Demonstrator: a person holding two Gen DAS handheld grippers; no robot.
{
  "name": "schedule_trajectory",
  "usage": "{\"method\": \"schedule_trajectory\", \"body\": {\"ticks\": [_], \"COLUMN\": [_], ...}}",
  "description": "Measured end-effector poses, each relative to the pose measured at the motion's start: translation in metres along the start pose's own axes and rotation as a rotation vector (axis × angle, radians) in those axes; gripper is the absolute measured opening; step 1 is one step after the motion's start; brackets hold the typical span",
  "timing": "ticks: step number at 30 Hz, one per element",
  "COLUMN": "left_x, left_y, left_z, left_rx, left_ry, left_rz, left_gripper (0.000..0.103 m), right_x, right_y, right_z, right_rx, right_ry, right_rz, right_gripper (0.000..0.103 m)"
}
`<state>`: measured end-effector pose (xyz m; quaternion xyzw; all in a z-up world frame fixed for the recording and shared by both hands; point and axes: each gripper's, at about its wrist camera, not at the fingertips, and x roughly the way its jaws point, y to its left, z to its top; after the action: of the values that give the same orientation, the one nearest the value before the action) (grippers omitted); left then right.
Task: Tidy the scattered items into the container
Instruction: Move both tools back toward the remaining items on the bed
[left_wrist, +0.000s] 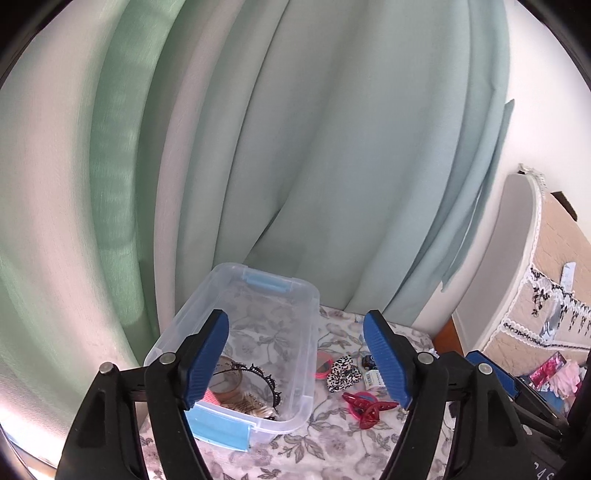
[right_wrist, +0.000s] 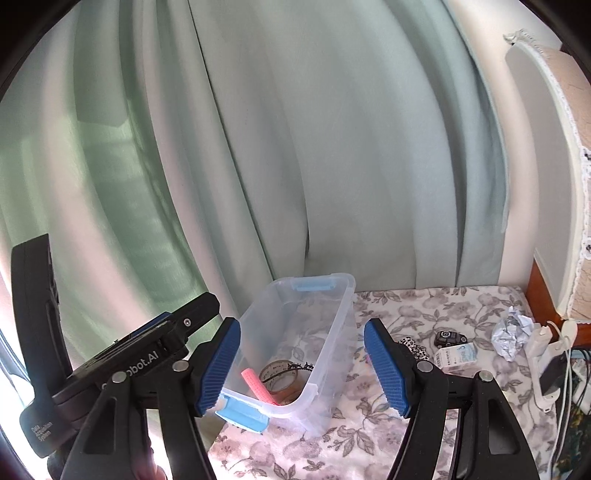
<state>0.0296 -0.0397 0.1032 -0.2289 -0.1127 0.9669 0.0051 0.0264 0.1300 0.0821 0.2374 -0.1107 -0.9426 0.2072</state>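
1. The clear plastic container (left_wrist: 236, 332) stood on the floral-covered surface (left_wrist: 332, 450) against the pale green curtain (left_wrist: 295, 147); its long axis ran away from both cameras, a blue latch at each end; inside lay a tape roll (right_wrist: 279, 374), a pink stick-like item (right_wrist: 256, 387) and a black scalloped headband (left_wrist: 264, 373).
2. Scattered items were still out, all to the right of the container: a red claw clip (left_wrist: 364, 404) nearest, a leopard-print scrunchie (left_wrist: 343, 373) just beyond it, a small white box (right_wrist: 454, 356), a small dark object (right_wrist: 448, 338) too small to identify, and crumpled paper (right_wrist: 511, 336) farther right.
3. The clip lay low and right of centre between the left gripper (left_wrist: 295, 362) fingers, close beside the right-hand pad; by this view the left gripper appeared the nearer to it; the right gripper (right_wrist: 301, 363) faced the container's near end, with the scrunchie partly hidden behind its right finger.
4. Both grippers had their blue pads spread wide, gripping and touching nothing.
5. Judged from the layout, the tidying was partway done; the next pick probably called for a drop down and slightly right onto the clip.
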Motion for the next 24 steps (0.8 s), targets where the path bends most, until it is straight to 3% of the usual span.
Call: {"method": "schedule_trajectory", "body": {"ticks": [18, 22, 24], "left_x": [-0.027, -0.022, -0.017], "left_y": [-0.058, -0.064, -0.068], "left_z": [0.001, -0.002, -0.003], "left_rx": [0.119, 0.116, 0.102], "left_ry": [-0.046, -0.041, -0.043], "left_rz": [-0.004, -0.039, -0.060], "left_gripper": [0.091, 0.093, 0.100], "right_x": [-0.054, -0.060, -0.063], "right_y": [-0.038, -0.046, -0.049], "right_z": [-0.005, -0.006, -0.007], "right_rx": [0.084, 0.098, 0.104], "right_ry": [-0.095, -0.108, -0.111], "right_rz": [-0.018, -0.029, -0.035], "right_gripper": [0.074, 0.075, 0.075]}}
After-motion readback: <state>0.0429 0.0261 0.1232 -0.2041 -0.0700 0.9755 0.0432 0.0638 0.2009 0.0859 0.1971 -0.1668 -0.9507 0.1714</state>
